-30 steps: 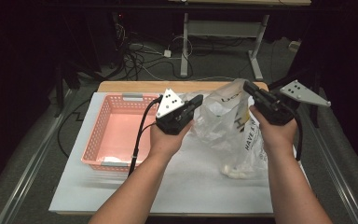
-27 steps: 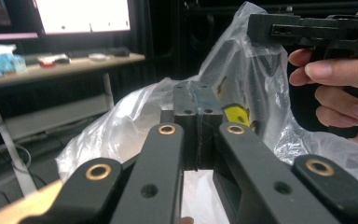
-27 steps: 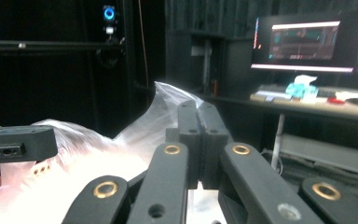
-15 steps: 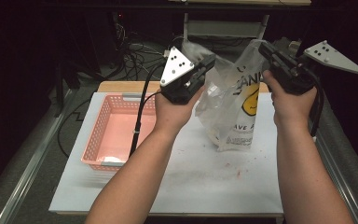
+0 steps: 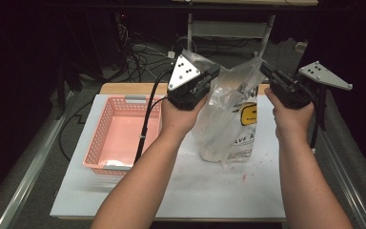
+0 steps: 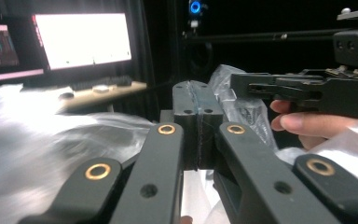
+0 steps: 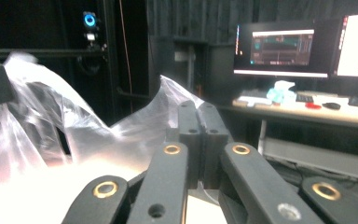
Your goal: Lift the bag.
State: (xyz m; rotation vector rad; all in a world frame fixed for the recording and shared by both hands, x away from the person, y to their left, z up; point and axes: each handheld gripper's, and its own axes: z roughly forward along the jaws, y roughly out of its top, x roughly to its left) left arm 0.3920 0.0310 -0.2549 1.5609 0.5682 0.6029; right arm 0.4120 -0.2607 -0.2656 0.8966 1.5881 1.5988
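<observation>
A clear plastic bag [image 5: 228, 124] with a yellow label and dark print hangs upright, its bottom at the white mat [image 5: 195, 191]. Something pale lies in the bag's bottom. My left gripper [image 5: 213, 72] is shut on the bag's top left edge. My right gripper [image 5: 265, 70] is shut on the top right edge, and the bag's mouth spans between them. In the left gripper view the left gripper [image 6: 197, 100] has its jaws pressed together, with crinkled bag film [image 6: 242, 105] behind and the other gripper's black body [image 6: 307, 91] close by. In the right gripper view the right gripper [image 7: 198, 121] is closed, with bag film [image 7: 51, 126] to its left.
A pink plastic basket [image 5: 95, 148] stands on the mat's left part, with a small white thing [image 5: 112, 163] at its near end. Red crumbs [image 5: 240, 176] dot the mat under the bag. Metal rails run along both table sides. Lit monitors [image 7: 279, 49] stand on a desk beyond.
Both hands have risen with the bag's top edges. The bag has gone from slumped on the mat to hanging upright and stretched between the grippers.
</observation>
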